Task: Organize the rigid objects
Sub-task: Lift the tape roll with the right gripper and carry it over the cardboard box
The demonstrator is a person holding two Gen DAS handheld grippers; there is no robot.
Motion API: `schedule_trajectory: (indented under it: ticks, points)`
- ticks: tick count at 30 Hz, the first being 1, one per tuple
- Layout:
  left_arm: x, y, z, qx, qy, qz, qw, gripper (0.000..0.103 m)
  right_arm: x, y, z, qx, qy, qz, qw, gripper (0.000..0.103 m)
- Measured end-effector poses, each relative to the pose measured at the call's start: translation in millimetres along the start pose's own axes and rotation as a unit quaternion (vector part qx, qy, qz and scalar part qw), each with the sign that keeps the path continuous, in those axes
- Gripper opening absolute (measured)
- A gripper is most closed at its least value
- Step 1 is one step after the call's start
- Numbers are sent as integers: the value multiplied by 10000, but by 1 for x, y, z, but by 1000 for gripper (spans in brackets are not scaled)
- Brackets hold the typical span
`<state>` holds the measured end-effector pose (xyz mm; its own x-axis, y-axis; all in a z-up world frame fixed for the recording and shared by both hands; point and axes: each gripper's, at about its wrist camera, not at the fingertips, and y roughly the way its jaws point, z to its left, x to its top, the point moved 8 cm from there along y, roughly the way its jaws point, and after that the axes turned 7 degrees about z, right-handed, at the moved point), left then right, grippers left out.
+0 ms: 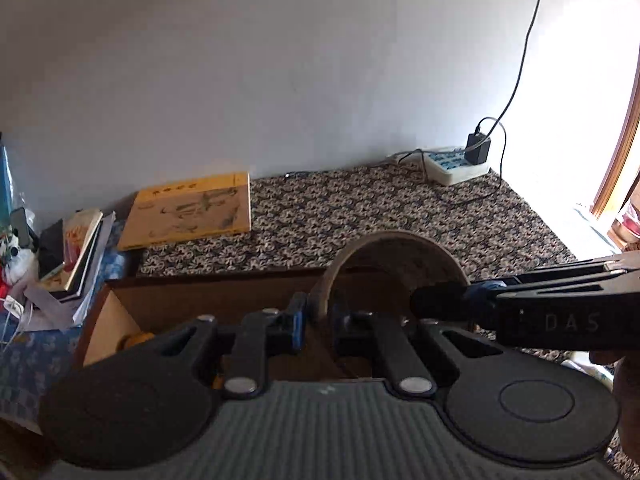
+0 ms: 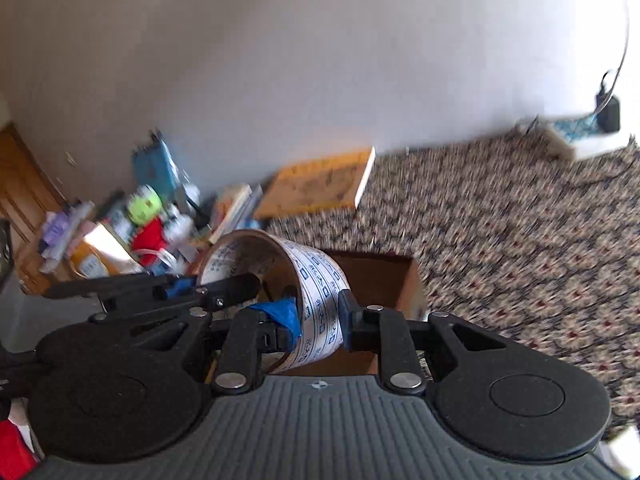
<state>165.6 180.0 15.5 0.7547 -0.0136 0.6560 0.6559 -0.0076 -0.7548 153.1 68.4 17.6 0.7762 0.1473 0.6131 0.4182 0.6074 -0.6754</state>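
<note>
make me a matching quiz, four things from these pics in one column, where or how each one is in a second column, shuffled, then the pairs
Things:
1. tape roll
2. yellow book
3. power strip
4. cardboard box

Places or states:
A. against the wall, a black charger plugged into it
B. open, below both grippers
C. lying flat on the patterned cloth near the wall
D. pinched at its rim by the left gripper and the right gripper

Pairs: 1-D, 2-C, 3-A, 4-B
</note>
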Motion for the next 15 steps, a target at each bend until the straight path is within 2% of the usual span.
schedule_trajectory:
  ticks: [7, 12, 15]
  points:
    - [-18, 73, 43, -343, 250, 941, 9947, 3, -4, 78, 8, -612, 516, 745, 9940, 0]
    - [-20, 111, 55, -352, 431, 1356, 9892, 4, -10, 118, 0, -1004, 948, 1223, 9828, 0]
    - [-19, 122, 64, -321, 461, 1471, 9875, 4, -10, 136, -8, -1228, 1171, 1333, 9764, 0]
